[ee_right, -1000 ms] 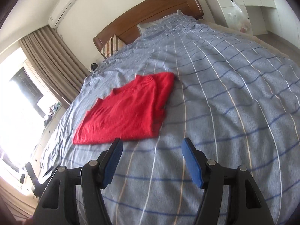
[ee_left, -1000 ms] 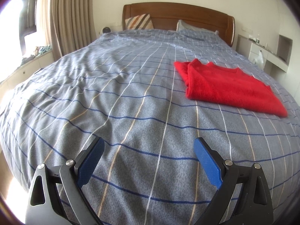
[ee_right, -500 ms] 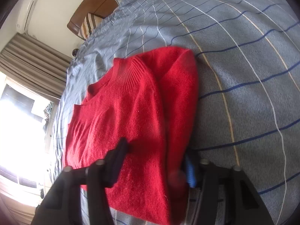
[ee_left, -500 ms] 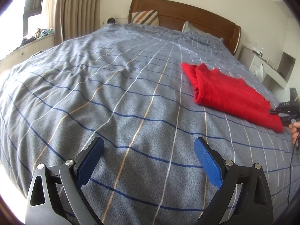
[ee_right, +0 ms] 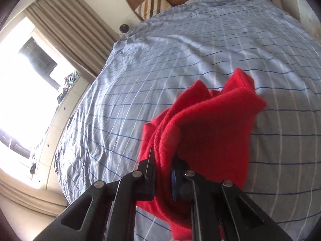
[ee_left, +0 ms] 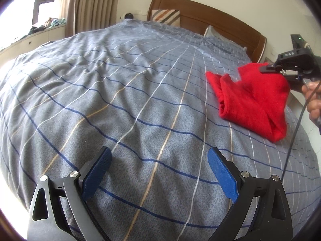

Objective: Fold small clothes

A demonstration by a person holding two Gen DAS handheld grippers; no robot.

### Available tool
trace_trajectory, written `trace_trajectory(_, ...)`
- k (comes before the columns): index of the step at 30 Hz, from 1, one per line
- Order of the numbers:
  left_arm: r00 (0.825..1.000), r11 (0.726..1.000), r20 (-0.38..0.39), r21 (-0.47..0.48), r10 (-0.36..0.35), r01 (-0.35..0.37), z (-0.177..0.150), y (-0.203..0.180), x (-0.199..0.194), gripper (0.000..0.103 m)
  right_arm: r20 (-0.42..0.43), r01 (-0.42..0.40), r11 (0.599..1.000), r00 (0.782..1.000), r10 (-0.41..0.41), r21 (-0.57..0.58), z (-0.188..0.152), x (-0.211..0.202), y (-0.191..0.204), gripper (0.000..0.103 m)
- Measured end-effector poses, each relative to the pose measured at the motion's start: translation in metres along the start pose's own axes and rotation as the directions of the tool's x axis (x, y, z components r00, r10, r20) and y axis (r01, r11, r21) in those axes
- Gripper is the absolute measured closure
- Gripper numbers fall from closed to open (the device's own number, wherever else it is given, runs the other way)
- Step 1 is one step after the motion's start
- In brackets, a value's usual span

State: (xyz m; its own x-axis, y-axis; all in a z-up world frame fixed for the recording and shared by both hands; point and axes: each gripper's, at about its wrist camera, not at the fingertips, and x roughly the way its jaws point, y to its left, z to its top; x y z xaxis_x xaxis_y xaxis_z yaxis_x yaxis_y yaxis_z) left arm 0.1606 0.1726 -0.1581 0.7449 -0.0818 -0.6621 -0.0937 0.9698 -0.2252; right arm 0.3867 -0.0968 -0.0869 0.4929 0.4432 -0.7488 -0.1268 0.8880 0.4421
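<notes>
A red sweater [ee_left: 250, 98] lies at the right side of the bed, one end lifted off the cover. My right gripper [ee_right: 163, 168] is shut on the sweater's edge [ee_right: 200, 132] and holds it raised, the cloth bunched and hanging toward the bed. The right gripper also shows in the left wrist view [ee_left: 269, 68], clamped on the raised end. My left gripper [ee_left: 159, 172] is open and empty, low over bare bedspread, well left of the sweater.
The bed has a grey-blue checked cover [ee_left: 120, 92], a wooden headboard [ee_left: 210, 18] and a striped pillow [ee_left: 166, 17]. Curtains [ee_left: 90, 6] and a window ledge [ee_left: 34, 38] stand at the left. A cable [ee_left: 295, 134] hangs from the right gripper.
My right gripper closed on the sweater's near edge and lifted it, so the flat folded sweater now bunches upward. My left gripper stayed open and drifted slightly.
</notes>
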Motion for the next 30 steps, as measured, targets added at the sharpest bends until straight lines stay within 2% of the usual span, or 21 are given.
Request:
trace_trajectory(2,1.000,1.000,0.000,-0.007,-0.001,0.001,0.000,0.002,0.000,0.006,-0.050,0.007,0.999,0.999,-0.009,-0.040,-0.003,0.032,0.026,0.092)
trace_trajectory(5,1.000,1.000,0.002,-0.010,-0.006,0.006,0.000,0.005,-0.001,0.006,-0.085,0.063,0.992,0.994,-0.072,-0.112,-0.016,0.069,0.055,0.091)
trace_trajectory(7,1.000,1.000,0.002,-0.010,-0.007,0.007,0.000,0.006,-0.001,0.006,-0.089,0.088,0.989,0.991,-0.099,-0.121,-0.024,0.083,0.059,0.089)
trace_trajectory(8,1.000,1.000,0.002,-0.011,-0.009,0.009,0.000,0.006,-0.001,0.006,-0.100,0.072,0.992,0.992,-0.082,-0.100,-0.027,0.086,0.056,0.086)
trace_trajectory(10,1.000,1.000,0.000,-0.018,-0.011,0.011,0.002,0.009,0.001,0.006,-0.132,-0.015,1.000,0.991,0.012,-0.026,-0.031,0.093,0.051,0.078)
trace_trajectory(11,1.000,1.000,0.000,-0.024,-0.012,0.012,0.002,0.010,0.000,0.006,-0.149,-0.104,0.994,0.983,0.107,0.029,-0.033,0.093,0.047,0.071)
trace_trajectory(12,1.000,0.999,0.001,-0.029,-0.014,0.014,0.002,0.012,0.000,0.006,-0.161,-0.213,0.973,0.961,0.225,0.091,-0.034,0.092,0.043,0.056)
trace_trajectory(13,1.000,0.999,0.001,-0.035,-0.016,0.016,0.002,0.013,0.000,0.006,-0.162,-0.301,0.943,0.933,0.322,0.141,-0.036,0.088,0.039,0.047)
trace_trajectory(14,1.000,0.999,0.000,-0.040,-0.017,0.017,0.002,0.013,0.000,0.006,-0.151,-0.350,0.923,0.915,0.373,0.161,-0.039,0.080,0.039,0.038)
trace_trajectory(16,1.000,0.999,-0.001,-0.045,-0.016,0.016,0.003,0.015,0.001,0.006,-0.131,-0.380,0.917,0.910,0.394,0.119,-0.039,0.058,0.038,0.038)
trace_trajectory(17,1.000,0.999,-0.002,-0.045,-0.014,0.014,0.003,0.015,0.001,0.006,-0.125,-0.360,0.930,0.922,0.366,0.069,-0.038,0.046,0.038,0.038)
trace_trajectory(18,1.000,0.999,-0.003,-0.043,-0.012,0.011,0.003,0.015,0.002,0.006,-0.114,-0.306,0.952,0.946,0.304,0.001,-0.037,0.035,0.039,0.038)
trace_trajectory(19,1.000,0.999,-0.004,-0.039,-0.008,0.008,0.003,0.014,0.002,0.006,-0.096,-0.226,0.971,0.971,0.218,-0.082,-0.038,0.024,0.041,0.038)
trace_trajectory(20,1.000,0.999,-0.006,-0.035,-0.004,0.003,0.003,0.013,0.003,0.006,-0.074,-0.148,0.976,0.988,0.138,-0.158,-0.040,0.016,0.042,0.038)
trace_trajectory(21,1.000,0.999,-0.008,-0.032,0.000,0.000,0.003,0.013,0.004,0.006,-0.064,-0.088,0.972,0.995,0.076,-0.216,-0.042,0.012,0.043,0.038)
trace_trajectory(22,1.000,1.000,-0.010,-0.030,0.003,-0.003,0.003,0.013,0.004,0.005,-0.065,-0.044,0.965,0.997,0.028,-0.260,-0.045,0.011,0.043,0.038)
trace_trajectory(24,1.000,1.000,-0.014,-0.026,0.009,-0.009,0.002,0.012,0.005,0.005,-0.068,-0.003,0.948,0.997,-0.019,-0.319,-0.053,0.014,0.043,0.039)
trace_trajectory(30,0.999,1.000,-0.017,0.000,0.028,-0.028,0.000,0.007,0.006,0.005,-0.050,0.038,0.932,0.997,-0.060,-0.361,-0.075,0.033,0.056,0.050)
